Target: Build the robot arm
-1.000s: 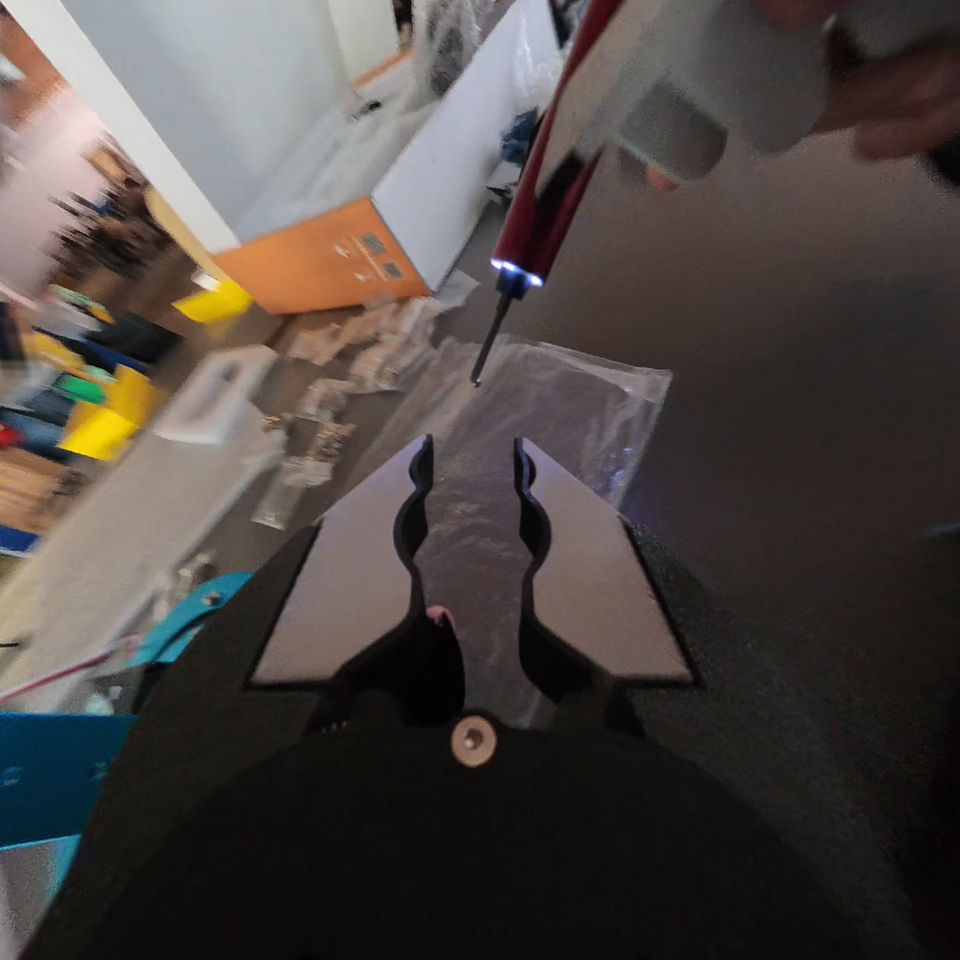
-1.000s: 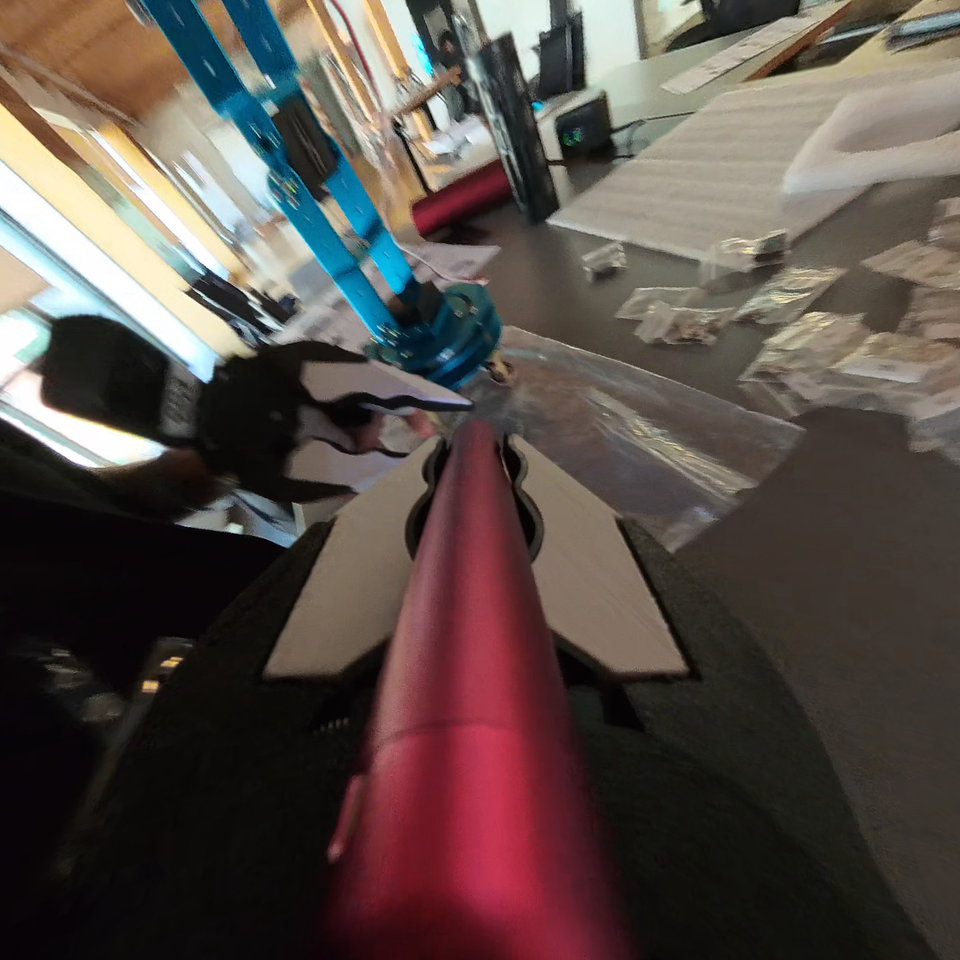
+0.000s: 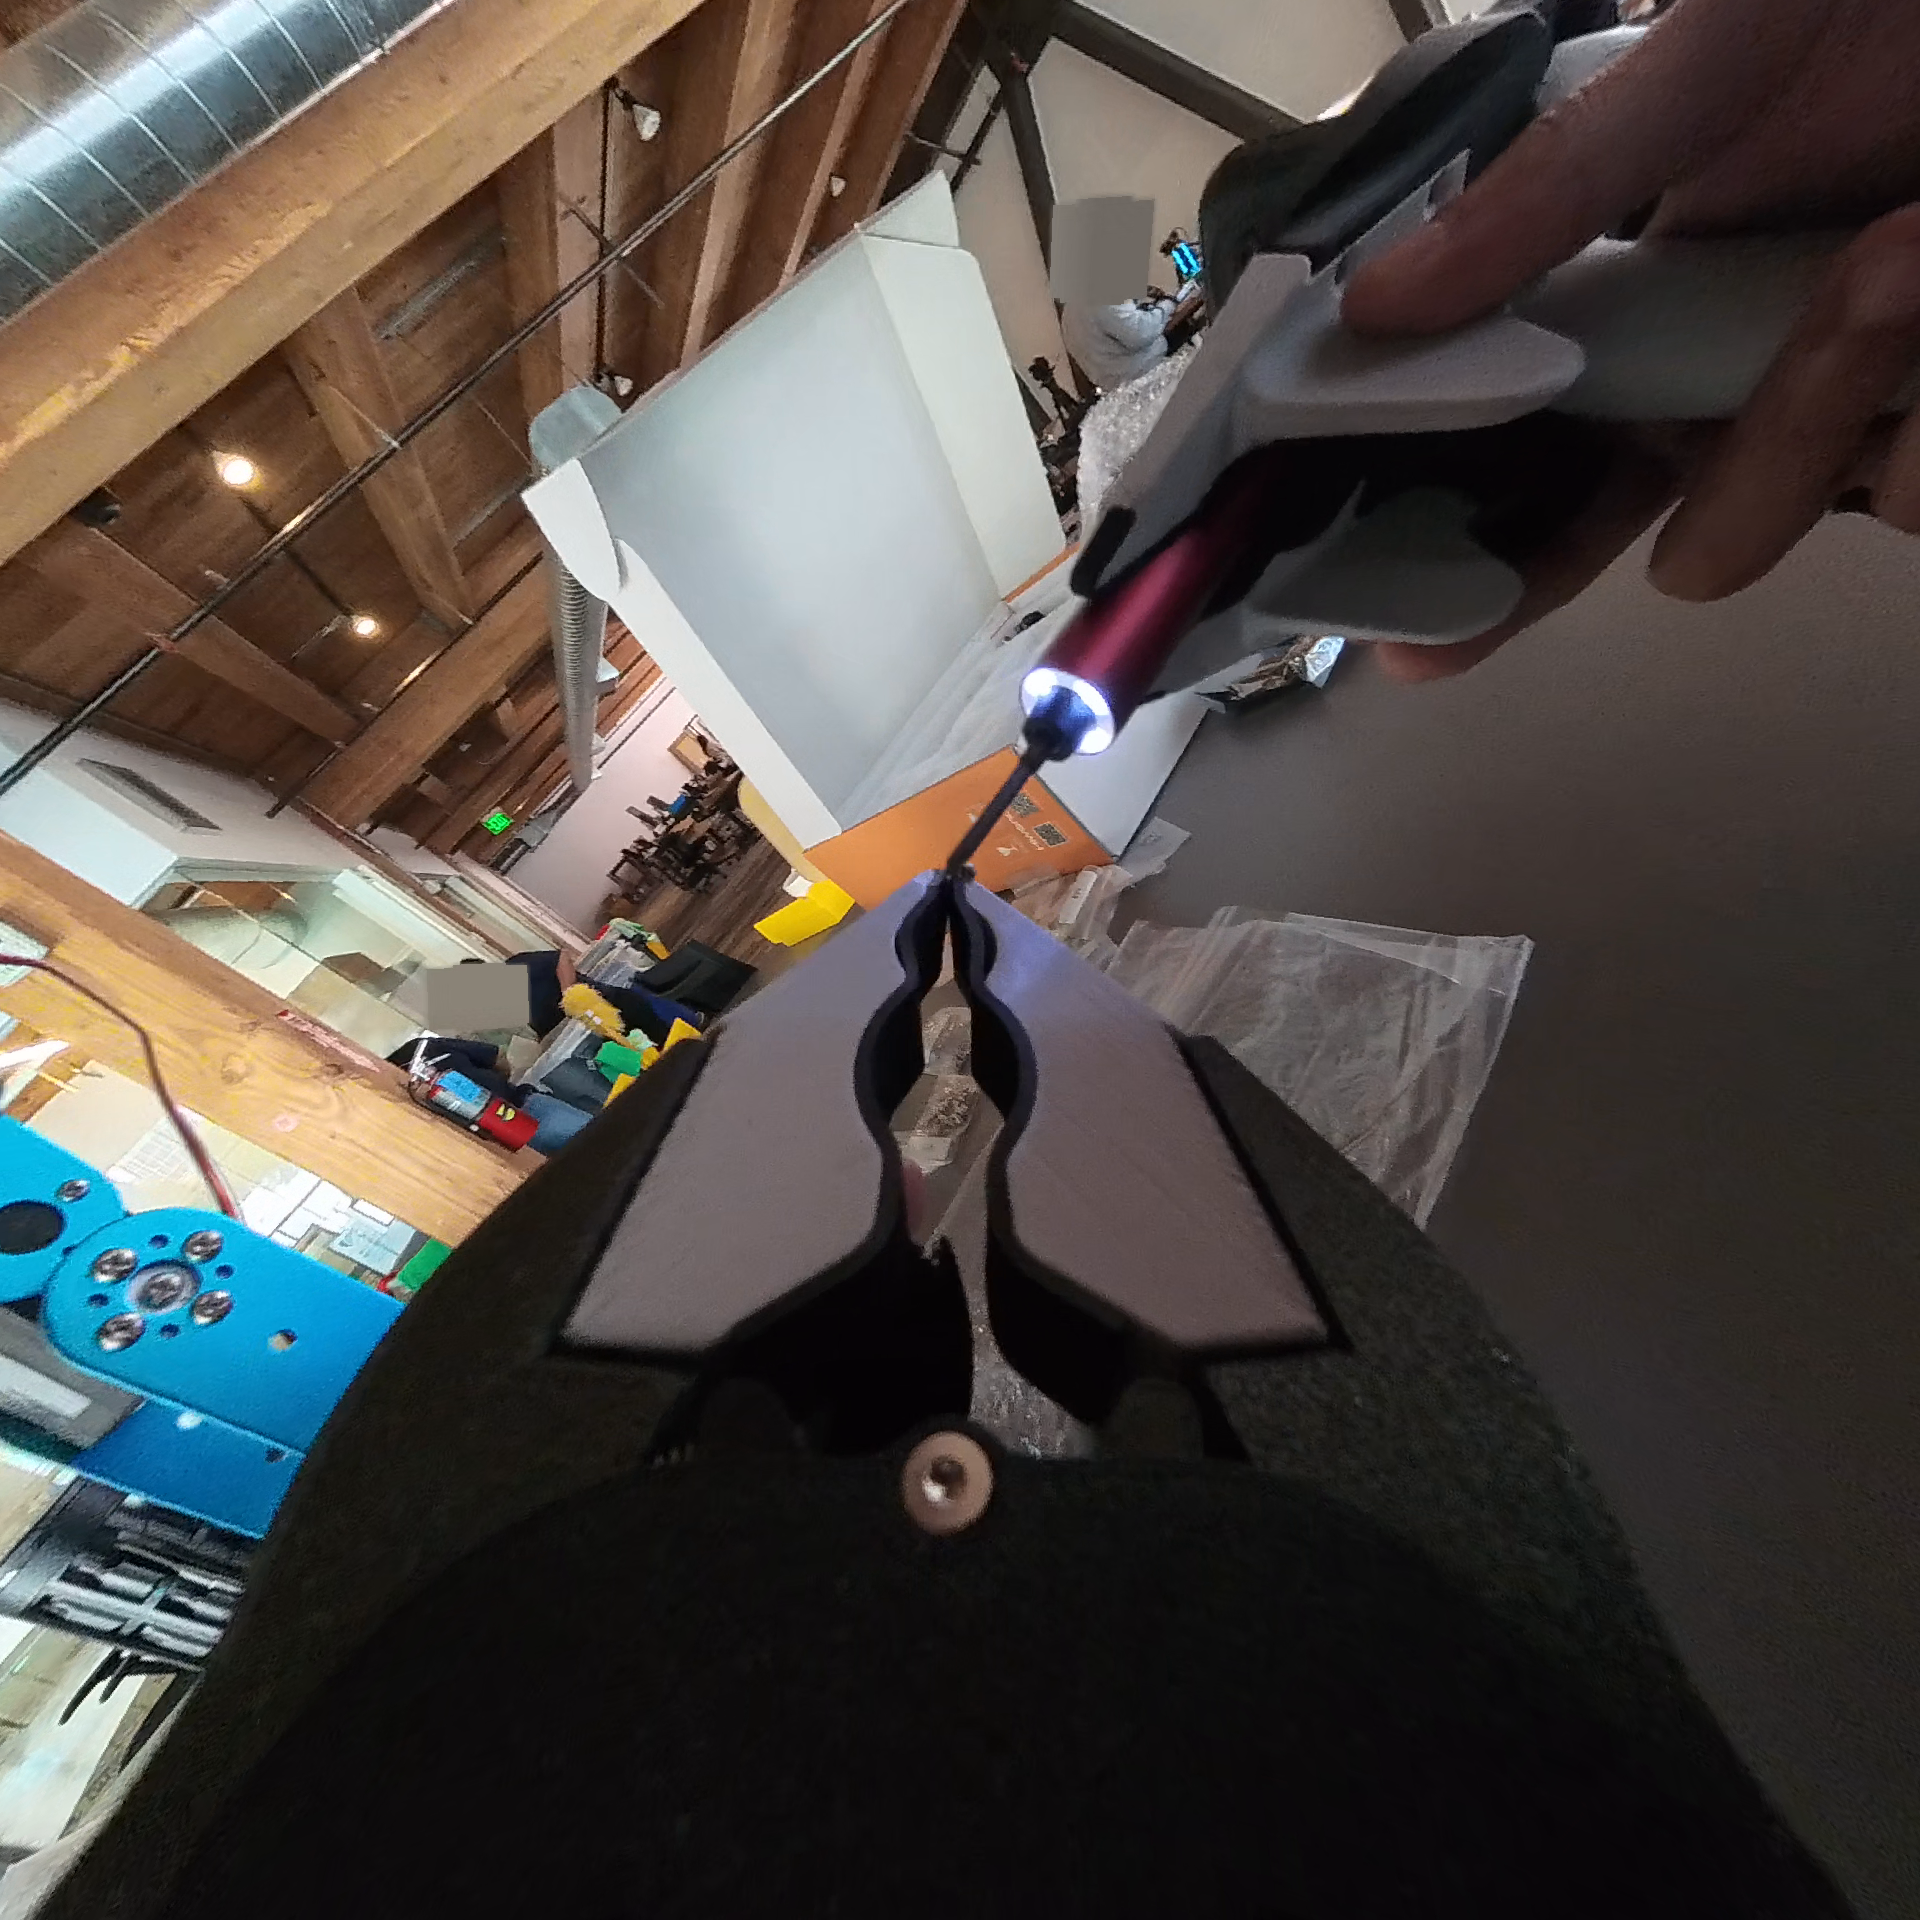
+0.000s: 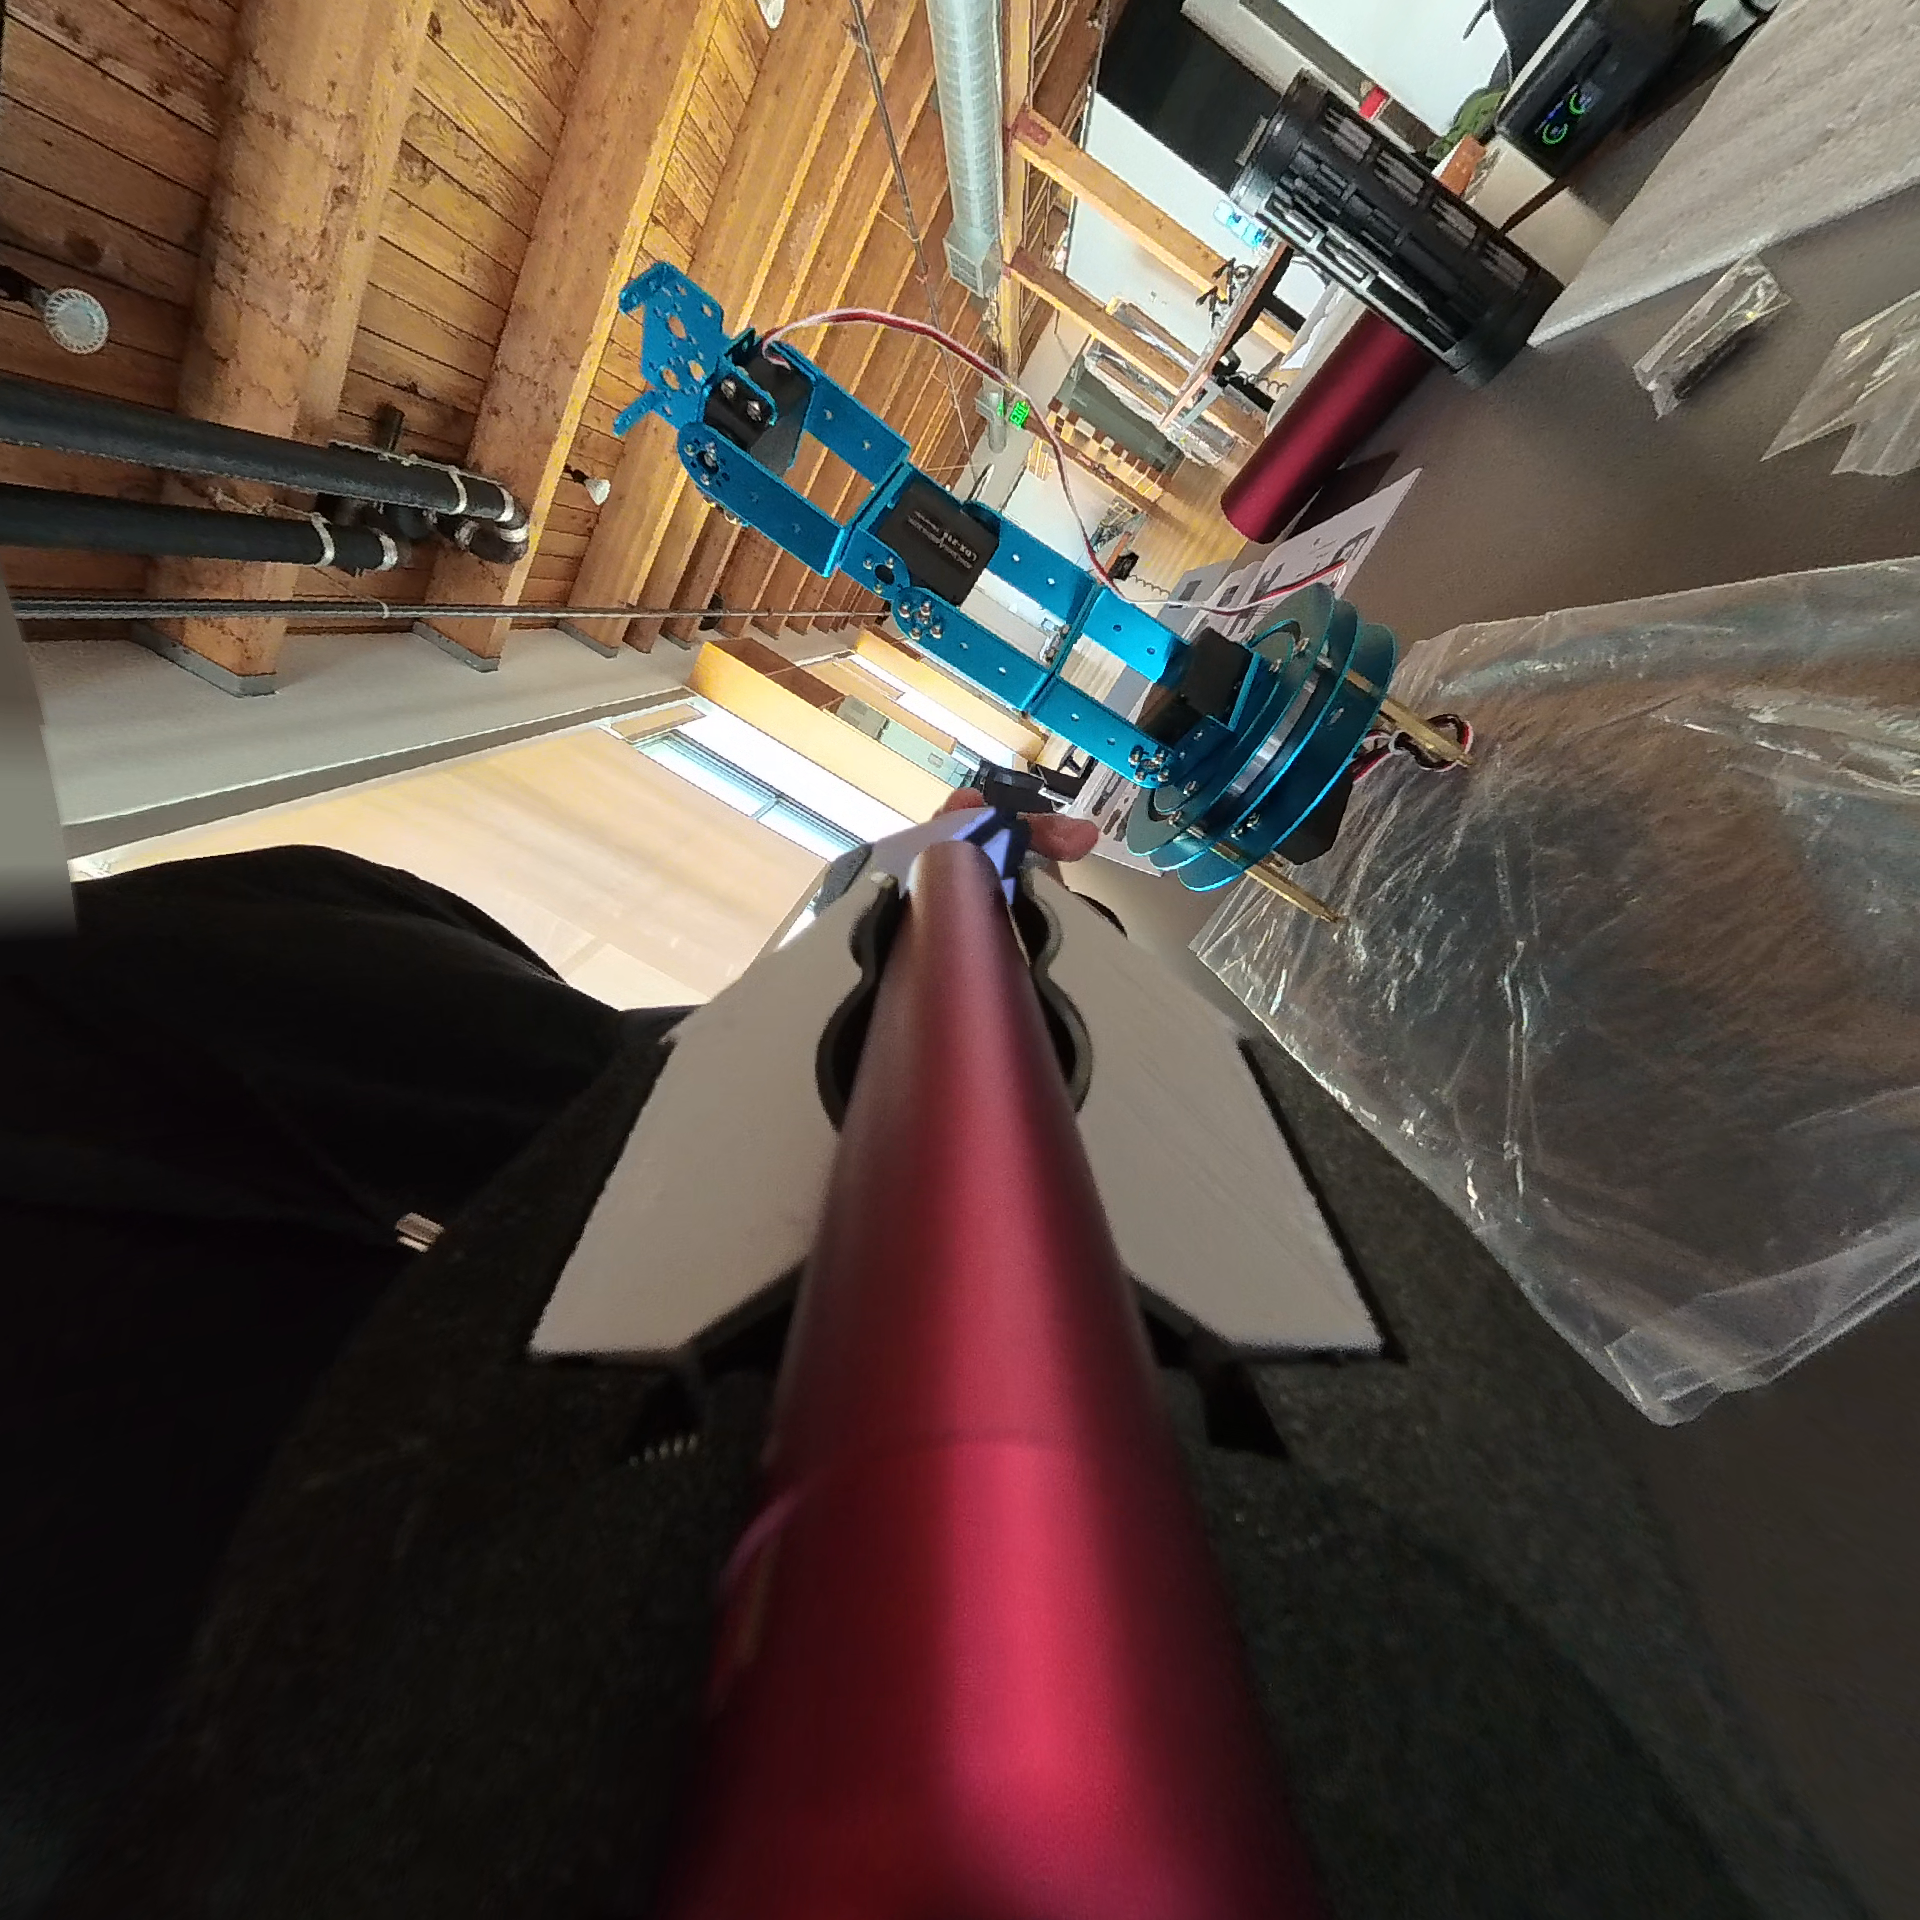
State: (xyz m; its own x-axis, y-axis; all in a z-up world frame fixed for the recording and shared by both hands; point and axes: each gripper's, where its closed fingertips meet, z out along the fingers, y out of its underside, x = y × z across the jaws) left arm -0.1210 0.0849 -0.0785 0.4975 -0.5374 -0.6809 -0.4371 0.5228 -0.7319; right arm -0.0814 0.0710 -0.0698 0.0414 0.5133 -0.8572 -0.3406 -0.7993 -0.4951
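My right gripper is shut on a dark red electric screwdriver that runs forward between its fingers. In the left wrist view the right gripper comes in from the upper right, held by a hand. The screwdriver has a lit ring at its nose. Its thin bit touches the tips of my left gripper. The left gripper is shut, and a tiny dark part seems pinched at its tips. The left gripper shows just beyond the screwdriver in the right wrist view.
A blue servo robot arm stands on a round base by a clear plastic bag on the grey table; it also shows in the left wrist view. A white and orange box, small parts packets and a black ribbed cylinder lie farther off. The tips of one gripper are about 5 cm away from the tips of the other.
My left gripper has shut and tilted up away from the plastic bag. The screwdriver bit, which hung above the bag, now meets the left gripper's tips.
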